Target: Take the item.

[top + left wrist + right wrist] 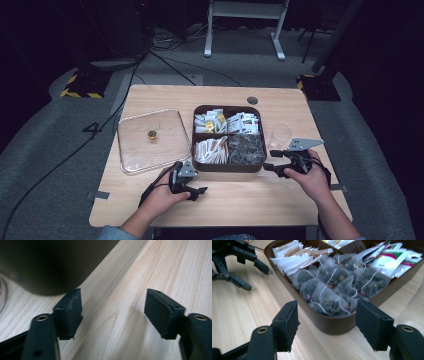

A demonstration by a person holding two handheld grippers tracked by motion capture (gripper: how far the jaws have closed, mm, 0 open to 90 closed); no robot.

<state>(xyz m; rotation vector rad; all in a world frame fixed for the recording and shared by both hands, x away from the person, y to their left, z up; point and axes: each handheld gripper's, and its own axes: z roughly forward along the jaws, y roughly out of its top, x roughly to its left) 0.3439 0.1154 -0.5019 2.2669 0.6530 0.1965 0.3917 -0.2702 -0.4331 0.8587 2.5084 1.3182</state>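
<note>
A brown four-part box (pixel 229 167) stands mid-table, and its near wall (pixel 329 323) fills the right gripper view. Mesh tea bags (pixel 332 282) fill its near right part (pixel 246 148). White paper sachets (pixel 294 260) lie in the near left part, and printed packets (pixel 227 121) fill the far ones. My right gripper (pixel 269 160) is open, just off the box's near right corner, with nothing between its jaws (pixel 327 315). My left gripper (pixel 197 194) is open over bare wood in front of the box (pixel 113 307), whose dark corner (pixel 50 265) looms close.
A clear square lid (pixel 150 140) with a gold knob (pixel 152 134) lies left of the box. An empty clear glass (pixel 280 135) stands right of the box, just beyond my right gripper. The wooden table (pixel 240 200) has bare room along its near edge.
</note>
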